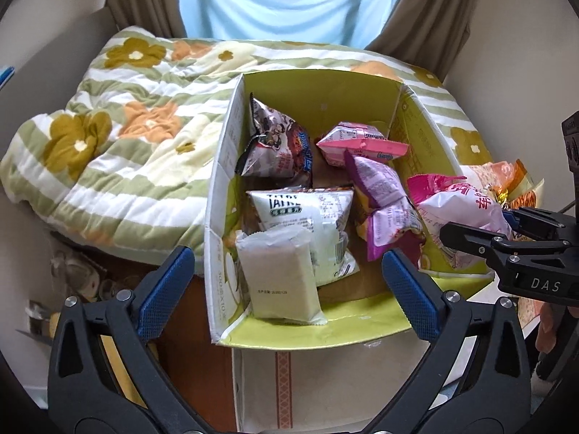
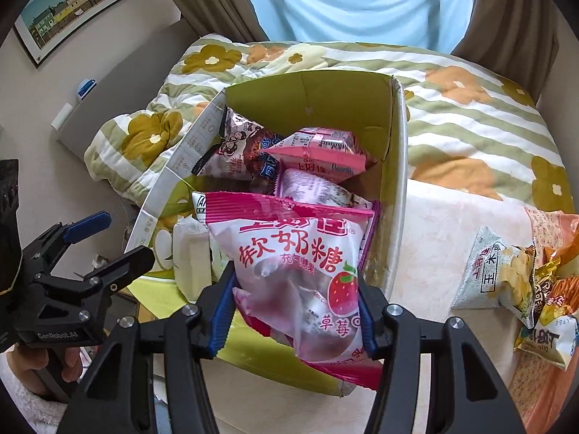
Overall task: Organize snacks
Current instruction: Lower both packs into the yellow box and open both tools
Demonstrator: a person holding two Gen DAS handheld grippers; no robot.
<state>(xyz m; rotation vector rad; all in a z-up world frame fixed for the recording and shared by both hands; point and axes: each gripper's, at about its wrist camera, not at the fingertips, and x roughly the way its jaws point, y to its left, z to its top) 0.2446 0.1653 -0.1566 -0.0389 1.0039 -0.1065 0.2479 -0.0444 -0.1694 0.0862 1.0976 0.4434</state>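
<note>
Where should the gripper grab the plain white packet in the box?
Probably the plain white packet is best pinched across its narrow width from above. It lies flat on top of another bag, against the box front wall, so its long sides look easiest to reach.

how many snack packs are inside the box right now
5: dark bag far left, pink pack far right, purple bag right, white bag middle, pale pack nearest. More may hide underneath.

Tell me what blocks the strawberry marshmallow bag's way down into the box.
No lid or flap covers the box. The right gripper holds the strawberry marshmallow bag over its near right corner; only the purple packet and other snacks already lie below.
</note>
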